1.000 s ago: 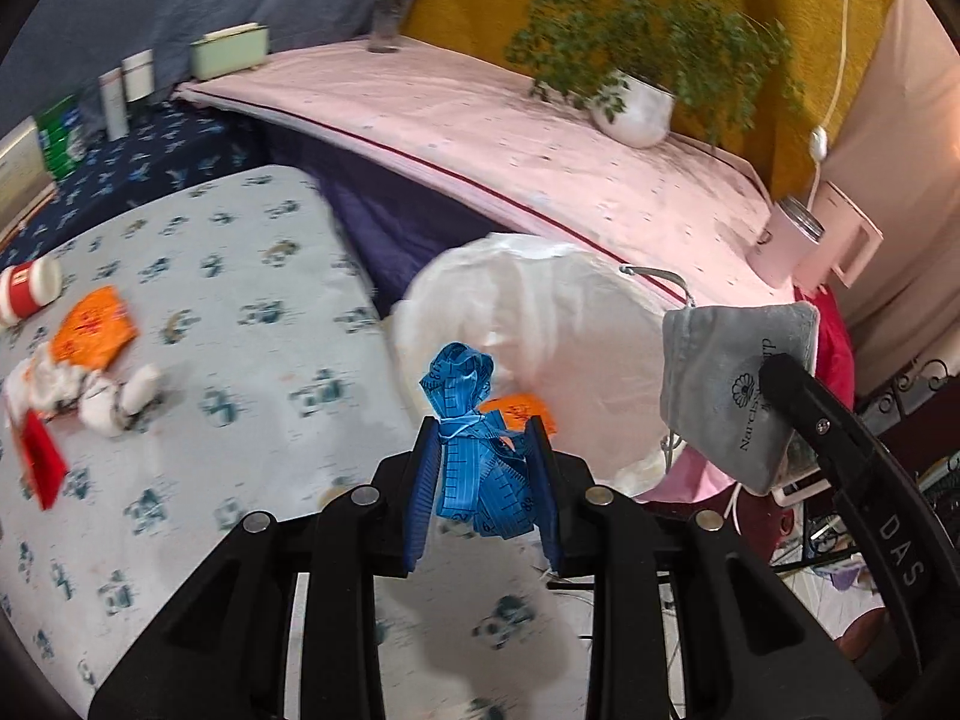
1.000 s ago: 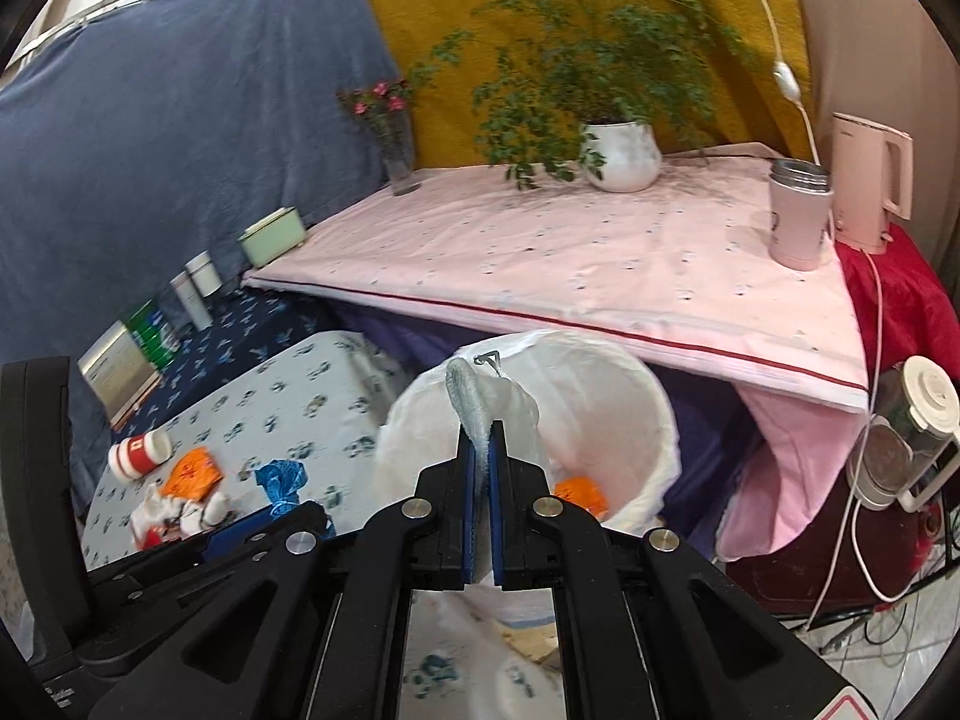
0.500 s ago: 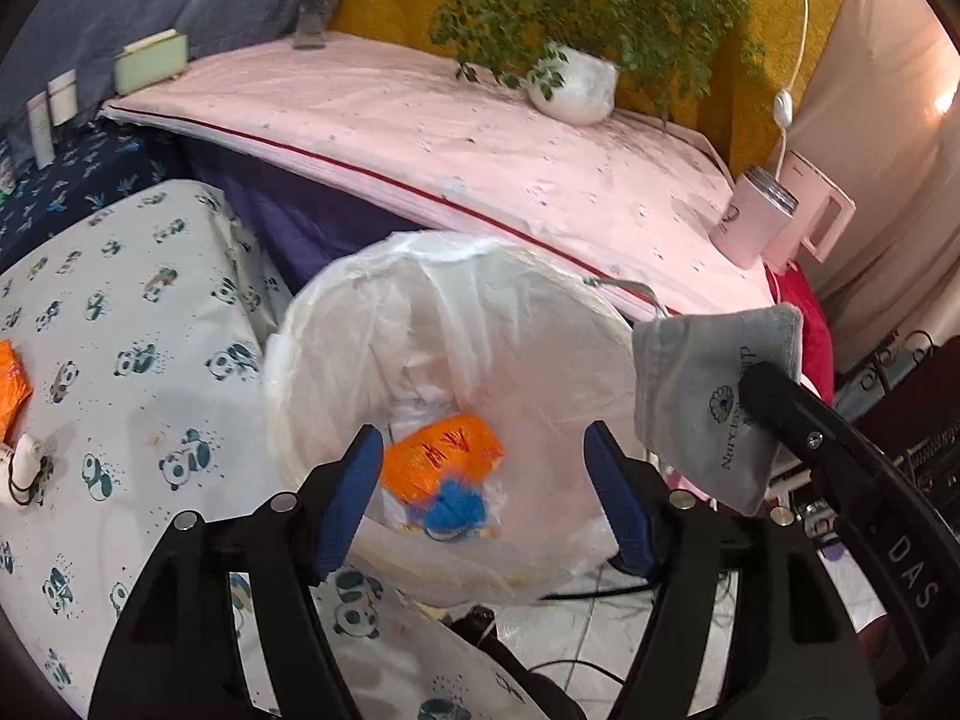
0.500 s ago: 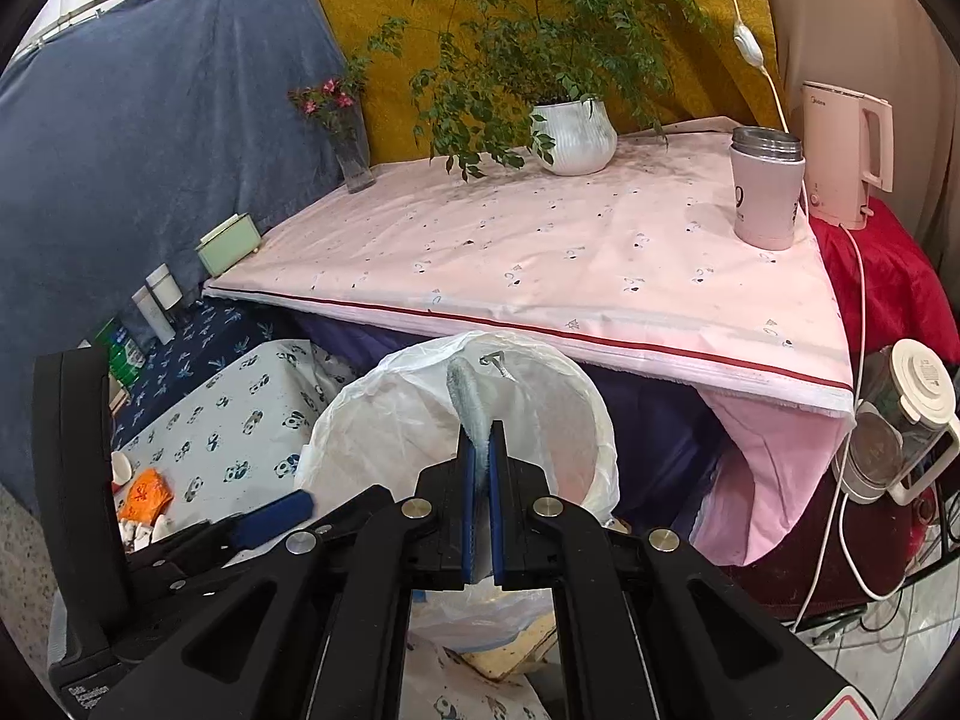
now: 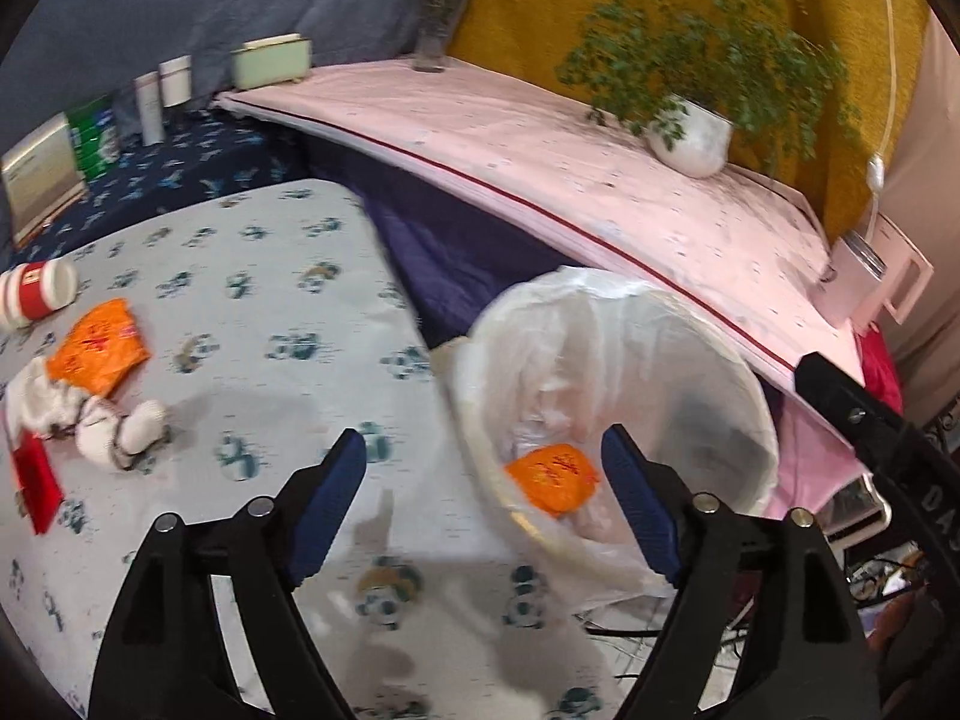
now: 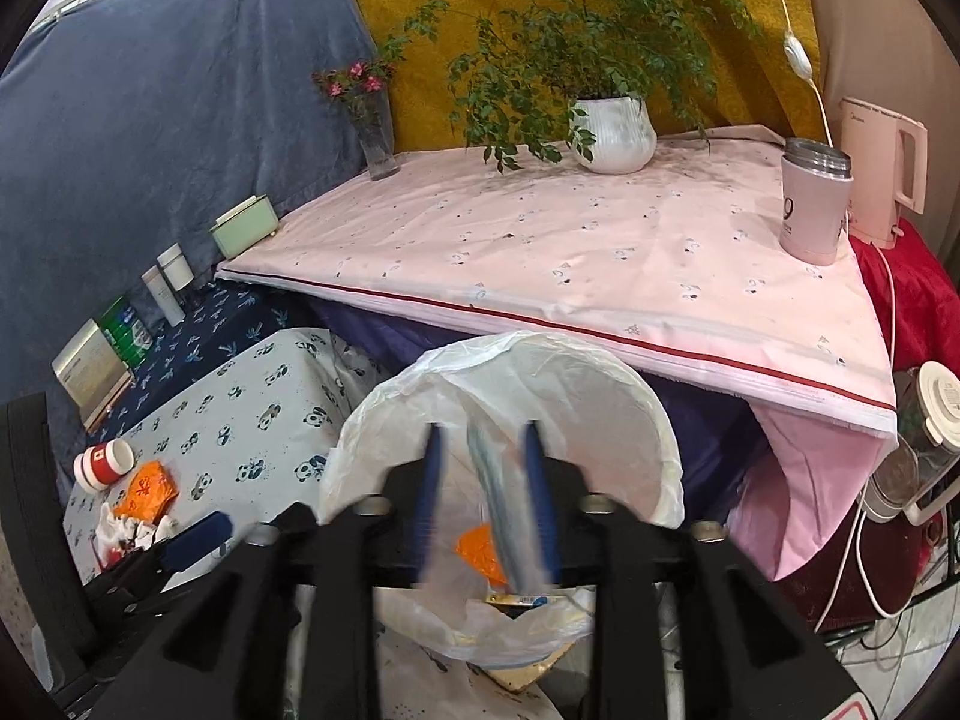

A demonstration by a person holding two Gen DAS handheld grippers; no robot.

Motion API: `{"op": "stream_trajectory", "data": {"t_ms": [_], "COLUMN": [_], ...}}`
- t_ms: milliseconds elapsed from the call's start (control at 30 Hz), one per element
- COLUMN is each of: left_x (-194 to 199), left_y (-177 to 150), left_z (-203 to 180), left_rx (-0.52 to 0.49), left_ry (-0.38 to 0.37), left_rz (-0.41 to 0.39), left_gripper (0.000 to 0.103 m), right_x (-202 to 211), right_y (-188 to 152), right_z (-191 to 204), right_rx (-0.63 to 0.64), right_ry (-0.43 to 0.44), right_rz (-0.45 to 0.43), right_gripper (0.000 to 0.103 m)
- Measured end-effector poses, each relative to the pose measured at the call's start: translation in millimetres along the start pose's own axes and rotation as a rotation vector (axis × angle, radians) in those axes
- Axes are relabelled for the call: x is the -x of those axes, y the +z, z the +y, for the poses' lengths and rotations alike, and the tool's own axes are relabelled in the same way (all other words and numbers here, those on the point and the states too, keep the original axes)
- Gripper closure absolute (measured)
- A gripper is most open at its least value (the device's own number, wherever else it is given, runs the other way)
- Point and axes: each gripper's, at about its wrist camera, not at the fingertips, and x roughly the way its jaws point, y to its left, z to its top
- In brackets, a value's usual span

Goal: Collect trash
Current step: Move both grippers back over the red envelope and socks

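Both grippers hang over a bin lined with a white bag (image 6: 600,396) beside the panda-print table (image 5: 252,276). The left gripper (image 5: 483,504) is spread wide with nothing between its pads; its view alone gives a close look at the trash left on the table: an orange packet (image 5: 99,348), a crumpled white wad (image 5: 90,414), a red scrap (image 5: 36,471) and a toppled red-and-white cup (image 5: 36,291). The right gripper (image 6: 483,504) has parted its jaws, and only its view shows the grey pouch (image 6: 495,510), motion-blurred, between the pads above the bag; whether it touches them cannot be told. Half a second ago those jaws were pinched shut on it. An orange wrapper (image 5: 552,477) lies in the bag, and the left gripper has swung back towards the table.
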Motion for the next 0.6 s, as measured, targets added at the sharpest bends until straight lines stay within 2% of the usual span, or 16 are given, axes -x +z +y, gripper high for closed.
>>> {"op": "stream_trajectory", "data": {"t_ms": [267,600], "left_x": [20,53], "left_y": [-3,-15], "left_z": [55,123], "left_rx": [0.132,0.234], "left_ry": [0.051,0.159], "left_rz": [0.002,-0.025], "left_gripper": [0.024,0.024], "right_x": [14,27], "right_y": [0,-16], "right_z": [34,98], "right_rx": [0.038,0.115], "right_ry": [0.035,0.116], "right_rz": [-0.01,0.003], "right_gripper": [0.053,0.047]}}
